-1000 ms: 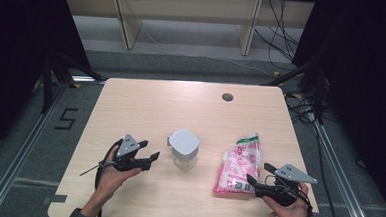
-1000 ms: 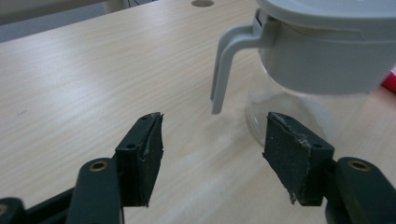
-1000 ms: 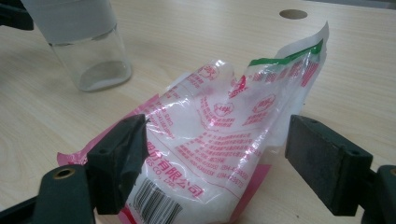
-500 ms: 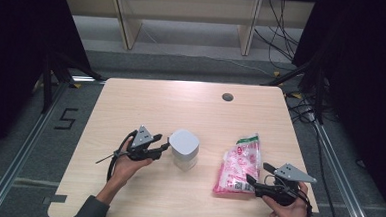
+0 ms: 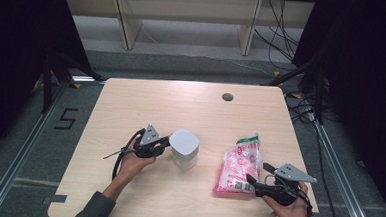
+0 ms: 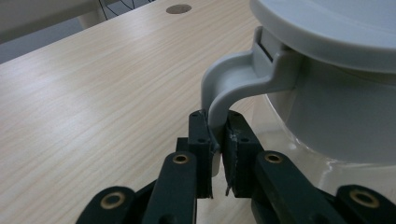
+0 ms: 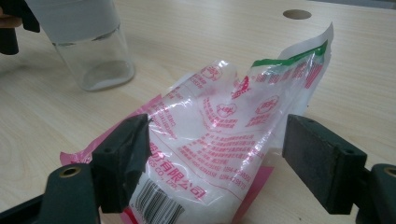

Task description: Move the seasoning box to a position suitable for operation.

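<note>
A clear jar (image 5: 184,147) with a grey lid (image 6: 336,23) stands upright near the middle of the table. My left gripper (image 5: 165,143) is at its left side. In the left gripper view its jaws have just been closing and are now shut (image 6: 217,128) on the jar's grey handle (image 6: 233,79). A pink-and-white printed plastic bag (image 5: 238,163) of white grains lies to the right. My right gripper (image 5: 257,173) stands open at the bag's near end. In the right gripper view the pads (image 7: 126,140) sit either side of the bag (image 7: 219,107) without pressing it.
The wooden table (image 5: 156,106) has a round hole (image 5: 227,97) at the back right. Pale shelving stands on the floor behind it, and cables run at the right. The jar (image 7: 93,51) stands beyond the bag in the right gripper view.
My left gripper has moved right up to the jar and shut on its handle. The right gripper and the bag have stayed put.
</note>
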### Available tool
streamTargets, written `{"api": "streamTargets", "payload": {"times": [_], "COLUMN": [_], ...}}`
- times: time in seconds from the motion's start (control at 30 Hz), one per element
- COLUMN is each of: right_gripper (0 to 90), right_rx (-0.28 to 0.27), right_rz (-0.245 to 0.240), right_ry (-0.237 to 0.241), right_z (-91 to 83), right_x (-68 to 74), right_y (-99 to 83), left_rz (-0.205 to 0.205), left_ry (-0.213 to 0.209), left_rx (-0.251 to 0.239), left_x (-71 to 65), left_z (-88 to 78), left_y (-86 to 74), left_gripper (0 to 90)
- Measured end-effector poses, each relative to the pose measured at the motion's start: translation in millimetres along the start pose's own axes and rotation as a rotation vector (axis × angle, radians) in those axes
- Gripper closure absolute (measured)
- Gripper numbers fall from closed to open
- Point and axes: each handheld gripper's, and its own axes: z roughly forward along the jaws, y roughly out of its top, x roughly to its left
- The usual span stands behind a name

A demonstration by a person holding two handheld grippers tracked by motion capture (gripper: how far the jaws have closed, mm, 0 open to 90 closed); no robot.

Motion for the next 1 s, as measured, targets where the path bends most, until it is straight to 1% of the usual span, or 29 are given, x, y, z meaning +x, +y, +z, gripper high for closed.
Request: {"api": "streamTargets", "payload": {"times": [0.03, 0.07, 0.1, 0.13, 0.17, 0.2, 0.23, 0.27, 0.3, 0.33, 0.37, 0.43, 0.5, 0.53, 0.6, 0.63, 0.67, 0.7, 0.73, 0.77, 0.8, 0.83, 0.87, 0.9, 0.97, 1.0], "right_gripper": [24.5, 24.5, 24.6, 24.6, 24.6, 24.6, 24.6, 24.6, 24.7, 24.7, 24.8, 24.7, 24.8, 24.8, 24.8, 24.8, 24.8, 24.8, 24.8, 24.8, 24.8, 24.8, 24.8, 24.8, 24.8, 24.8], "right_rx": [-0.001, 0.003, 0.002, 0.002, 0.009, -0.006, -0.003, -0.003, -0.002, -0.003, -0.002, -0.006, 0.012, 0.003, 0.002, 0.014, 0.011, 0.007, 0.005, 0.01, 0.012, 0.012, 0.012, -0.001, 0.014, 0.012], "right_rz": [-0.003, 0.006, -0.002, -0.001, -0.008, -0.024, -0.026, -0.026, -0.031, -0.031, -0.033, -0.031, 0.015, 0.014, -0.014, -0.017, -0.018, -0.01, -0.007, -0.016, -0.017, -0.019, -0.018, -0.009, -0.018, -0.02], "right_ry": [-0.006, 0.0, -0.003, -0.004, -0.004, -0.011, -0.012, -0.012, -0.013, -0.013, -0.014, -0.013, 0.0, 0.0, -0.005, -0.006, -0.003, 0.0, 0.003, -0.004, -0.007, -0.006, -0.006, -0.005, -0.008, -0.005], "right_z": [-0.2, 0.1, 0.0, -0.5, -1.3, -0.5, -0.5, -0.5, -1.0, -1.1, -1.1, -0.6, -2.5, -1.8, -1.1, -1.9, -2.1, -2.2, -1.6, -1.5, -2.0, -2.2, -2.3, -1.4, -2.1, -2.2], "right_x": [0.0, 0.6, 0.4, 0.7, 0.1, -1.1, -1.3, -1.3, -1.3, -1.2, -1.4, -1.1, 2.7, 2.7, 0.5, 0.5, 0.7, 1.3, 1.3, 0.6, 0.7, 0.5, 0.6, 1.1, 0.5, 0.6], "right_y": [0.2, 0.2, 0.0, -0.2, 0.2, 0.4, 0.4, 0.4, 0.2, 0.3, 0.4, 0.6, 0.4, 0.4, 0.6, 0.7, 0.6, 0.8, 1.0, 0.8, 0.7, 0.6, 0.7, 0.8, 0.8, 0.7], "left_rz": [0.016, 0.011, 0.003, 0.003, 0.009, -0.004, -0.011, -0.011, -0.005, -0.013, -0.012, -0.01, -0.007, -0.019, -0.02, -0.02, -0.015, 0.006, -0.029, -0.032, -0.025, -0.029, -0.028, -0.029, -0.031, -0.022], "left_ry": [0.015, 0.015, 0.019, 0.019, 0.016, 0.012, 0.011, 0.011, 0.017, 0.009, -0.002, -0.001, -0.007, -0.012, -0.014, -0.019, -0.024, -0.029, -0.038, -0.046, -0.048, -0.051, -0.053, -0.056, -0.064, -0.068], "left_rx": [0.002, -0.001, 0.0, 0.0, 0.001, 0.002, -0.001, -0.001, 0.003, 0.007, 0.005, 0.01, 0.012, 0.017, 0.018, 0.016, 0.024, 0.023, 0.022, 0.025, 0.022, 0.026, 0.031, 0.03, 0.033, 0.037], "left_x": [-0.4, -0.8, -1.3, -1.3, -1.3, -1.9, -3.0, -3.0, -4.5, -5.7, -6.9, -10.8, -13.4, -15.0, -16.3, -19.2, -20.3, -19.9, -21.8, -22.4, -23.4, -25.1, -26.3, -27.7, -29.2, -29.0], "left_z": [-1.0, -1.1, -1.8, -1.8, -4.3, -6.0, -7.7, -7.7, -12.7, -15.4, -17.9, -24.1, -29.7, -32.1, -34.1, -37.3, -38.8, -40.1, -40.7, -41.9, -42.9, -43.8, -44.5, -44.8, -45.3, -45.3], "left_y": [0.2, -0.3, -0.8, -0.8, -1.7, -2.7, -3.9, -3.9, -6.0, -7.1, -8.2, -11.0, -13.4, -14.6, -15.6, -17.7, -18.5, -19.0, -20.7, -21.4, -22.2, -23.3, -24.4, -25.5, -27.9, -28.7], "left_gripper": [81.9, 82.0, 82.0, 82.0, 82.0, 82.1, 82.2, 82.2, 82.3, 82.3, 82.3, 82.3, 82.5, 82.6, 82.7, 82.7, 82.6, 82.3, 82.4, 82.5, 82.4, 82.4, 82.3, 82.1, 81.8, 81.8]}}
